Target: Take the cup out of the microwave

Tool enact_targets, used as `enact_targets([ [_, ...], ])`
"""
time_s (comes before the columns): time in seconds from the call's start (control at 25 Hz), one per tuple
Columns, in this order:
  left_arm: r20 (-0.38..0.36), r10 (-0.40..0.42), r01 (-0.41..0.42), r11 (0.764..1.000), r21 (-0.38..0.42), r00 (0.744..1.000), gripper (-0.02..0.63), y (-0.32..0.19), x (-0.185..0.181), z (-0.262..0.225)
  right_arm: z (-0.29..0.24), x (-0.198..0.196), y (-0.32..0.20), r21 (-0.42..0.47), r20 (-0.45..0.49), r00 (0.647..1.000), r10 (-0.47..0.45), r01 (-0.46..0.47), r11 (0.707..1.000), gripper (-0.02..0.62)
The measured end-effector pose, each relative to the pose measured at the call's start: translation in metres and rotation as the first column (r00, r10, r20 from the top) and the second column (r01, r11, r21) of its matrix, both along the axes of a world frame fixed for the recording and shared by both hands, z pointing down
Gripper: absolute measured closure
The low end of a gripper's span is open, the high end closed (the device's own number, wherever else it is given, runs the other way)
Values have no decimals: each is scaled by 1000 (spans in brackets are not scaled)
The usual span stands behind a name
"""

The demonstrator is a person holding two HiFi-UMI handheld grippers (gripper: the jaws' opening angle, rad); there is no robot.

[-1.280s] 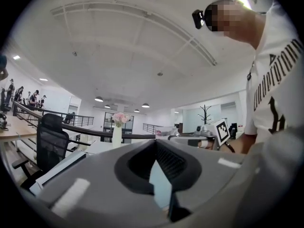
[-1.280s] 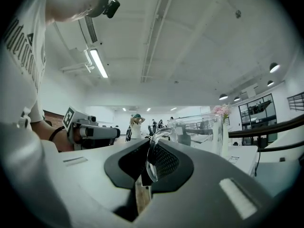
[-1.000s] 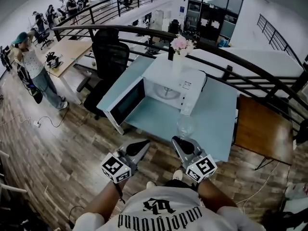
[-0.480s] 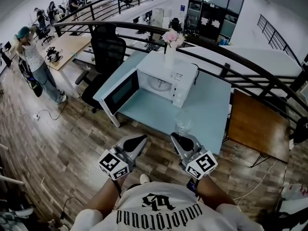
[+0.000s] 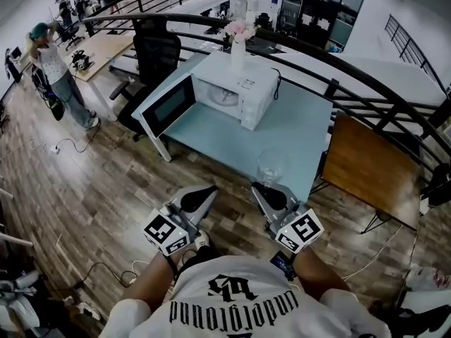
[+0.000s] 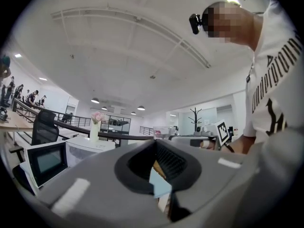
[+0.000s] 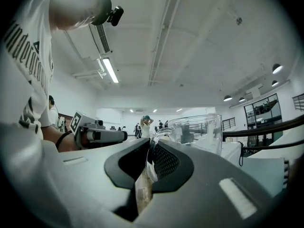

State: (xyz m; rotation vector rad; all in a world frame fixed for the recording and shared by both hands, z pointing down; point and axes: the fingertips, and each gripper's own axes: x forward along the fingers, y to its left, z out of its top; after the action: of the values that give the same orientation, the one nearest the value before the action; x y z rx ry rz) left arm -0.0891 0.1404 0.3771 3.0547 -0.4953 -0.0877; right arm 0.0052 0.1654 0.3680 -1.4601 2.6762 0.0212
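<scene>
Wood-plank floor (image 5: 84,189), open office level. The right gripper (image 5: 263,190) is clamped on the handle of the cup (image 5: 271,167), which is held in the air and seen against the near edge of the pale blue table (image 5: 296,129), well apart from the microwave (image 5: 243,94). The left gripper (image 5: 206,191) is closed on nothing.

Judgement: removal is complete and a set-down remains, calling for level, gentle lowering. The cup is clear, smooth, cylindrical glass. The microwave is a white box with its dark-windowed door (image 5: 165,108) open.
</scene>
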Motion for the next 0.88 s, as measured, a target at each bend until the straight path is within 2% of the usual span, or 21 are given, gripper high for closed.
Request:
enact_targets([
  [0.4,18,-26,26,1000,8,999,557,86,17,10,22,23,84,-35,-11,999,-43,43,998,581],
  [0.88,34,-63,62,998,15,997,557,106,2,16,27,11,112,-23,-17,998,-66,65,998,581],
])
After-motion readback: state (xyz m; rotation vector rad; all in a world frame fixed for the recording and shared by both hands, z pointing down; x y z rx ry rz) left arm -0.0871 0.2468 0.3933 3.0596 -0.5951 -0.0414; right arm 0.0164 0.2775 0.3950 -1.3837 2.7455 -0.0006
